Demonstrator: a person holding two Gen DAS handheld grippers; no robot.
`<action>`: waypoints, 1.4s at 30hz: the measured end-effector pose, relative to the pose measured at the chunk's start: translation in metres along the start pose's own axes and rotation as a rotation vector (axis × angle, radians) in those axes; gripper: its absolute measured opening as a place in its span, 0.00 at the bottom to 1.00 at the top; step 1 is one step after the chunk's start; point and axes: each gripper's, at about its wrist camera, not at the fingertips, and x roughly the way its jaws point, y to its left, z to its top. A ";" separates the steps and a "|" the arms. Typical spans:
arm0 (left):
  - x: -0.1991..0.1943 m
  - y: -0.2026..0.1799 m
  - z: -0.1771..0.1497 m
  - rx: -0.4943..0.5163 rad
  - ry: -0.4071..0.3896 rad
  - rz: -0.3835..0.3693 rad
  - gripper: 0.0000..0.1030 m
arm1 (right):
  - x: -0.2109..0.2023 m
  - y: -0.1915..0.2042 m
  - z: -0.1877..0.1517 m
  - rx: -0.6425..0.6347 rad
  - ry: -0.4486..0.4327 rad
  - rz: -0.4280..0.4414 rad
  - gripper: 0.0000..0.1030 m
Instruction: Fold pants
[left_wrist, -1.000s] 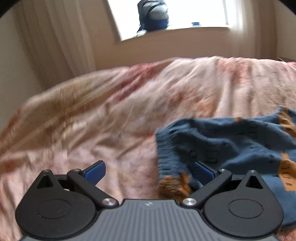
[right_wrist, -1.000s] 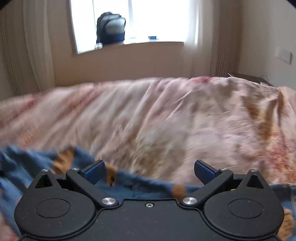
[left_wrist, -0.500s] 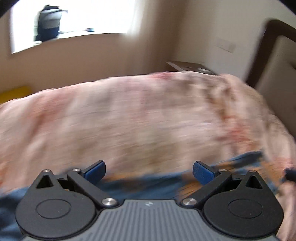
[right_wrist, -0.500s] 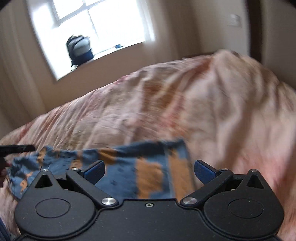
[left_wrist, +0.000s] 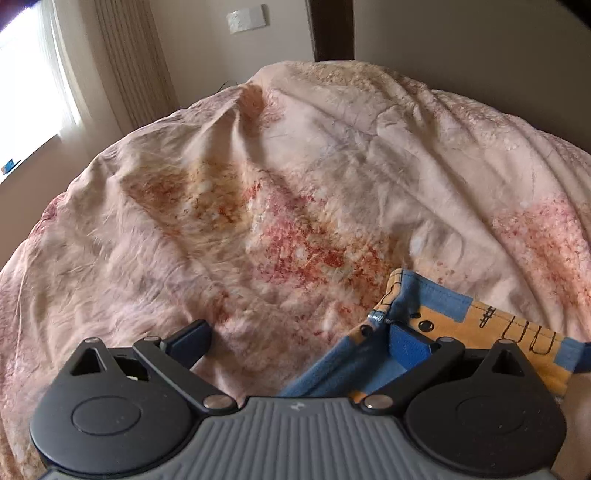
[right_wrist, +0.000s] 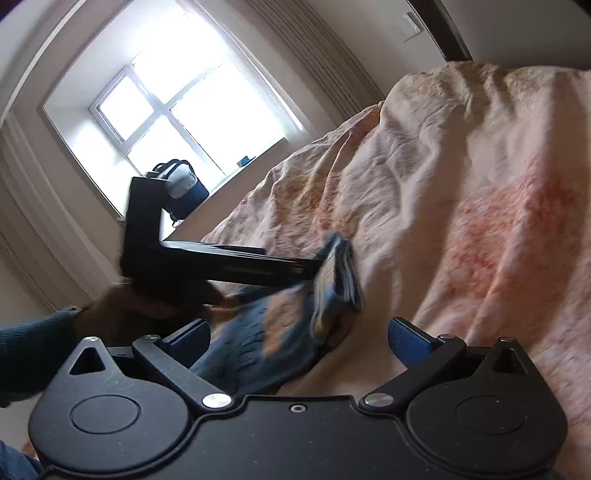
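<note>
The pants (left_wrist: 458, 317) are blue with orange patches and lie on the pink bed cover. In the left wrist view my left gripper (left_wrist: 299, 338) is open; the cloth lies around its right finger (left_wrist: 408, 343) and its left finger rests over bare cover. In the right wrist view the pants (right_wrist: 291, 332) lie bunched in front of my right gripper (right_wrist: 301, 338), which is open and empty. The left gripper's black body (right_wrist: 207, 258) reaches in from the left to the raised edge of the cloth there.
The pink and red patterned cover (left_wrist: 295, 206) spans the bed. A window (right_wrist: 184, 110) with a backpack (right_wrist: 184, 192) on its sill is at the back. A dark headboard post (left_wrist: 332, 29) and a wall switch (left_wrist: 247, 18) stand behind the bed.
Both views have swung to the right, from the window toward the headboard. The right view has tilted. The pants now lie by the left gripper's right finger and look more bunched.
</note>
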 end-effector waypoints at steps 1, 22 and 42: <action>-0.002 0.002 -0.003 0.007 -0.008 -0.013 1.00 | 0.001 0.000 0.000 0.015 -0.002 -0.013 0.95; -0.010 0.000 0.051 -0.290 0.286 -0.290 0.99 | 0.015 0.015 0.005 -0.030 -0.042 -0.203 0.20; -0.008 -0.018 0.075 -0.291 0.475 -0.257 0.63 | 0.029 0.102 -0.022 -0.684 -0.050 -0.405 0.16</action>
